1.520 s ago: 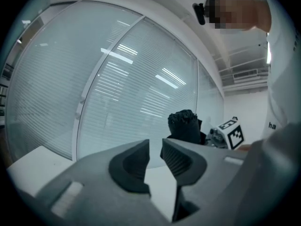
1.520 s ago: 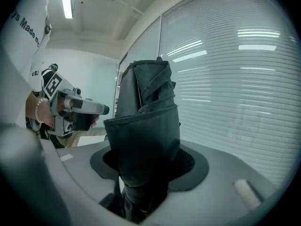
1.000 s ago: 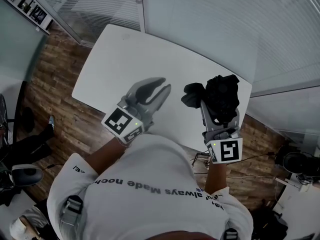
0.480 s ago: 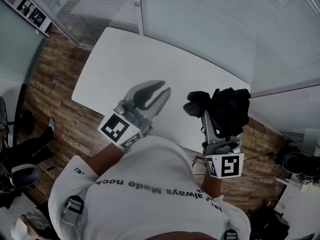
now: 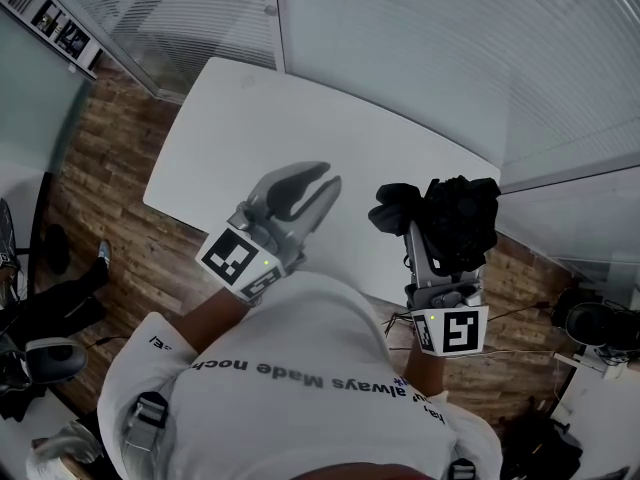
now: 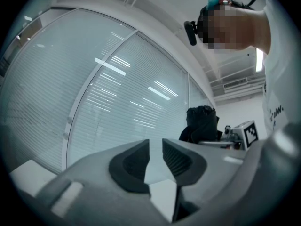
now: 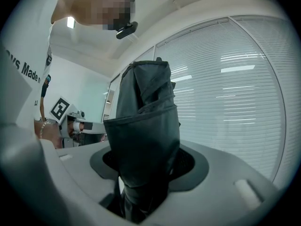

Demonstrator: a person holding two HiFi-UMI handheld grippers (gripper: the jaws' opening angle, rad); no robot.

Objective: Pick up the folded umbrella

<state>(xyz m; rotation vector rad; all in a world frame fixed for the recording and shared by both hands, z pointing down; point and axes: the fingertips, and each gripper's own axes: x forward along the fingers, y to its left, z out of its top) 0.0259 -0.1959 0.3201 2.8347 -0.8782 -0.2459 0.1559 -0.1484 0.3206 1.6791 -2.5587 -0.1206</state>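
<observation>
- Right hand-held gripper (image 5: 436, 230) clamped on the umbrella (image 5: 458, 208); fabric fills the jaws.
- Umbrella is clear of the tabletop (image 5: 280, 118), upright in the air over its near right corner.
- Left hand-held gripper (image 5: 315, 183) is empty, jaws a slit apart, over the near edge.
- Pick-up looks done; nothing visibly left.

Room from above. We note a white table (image 5: 270, 118) with rounded corners standing on a wood-plank floor (image 5: 100, 208), its far edge close to glazed partitions (image 5: 420, 48) lined with horizontal blinds. We mark framed pictures (image 5: 55, 23) on the wall at upper left and, in the left gripper view, a lit ceiling strip light (image 6: 259, 60).
</observation>
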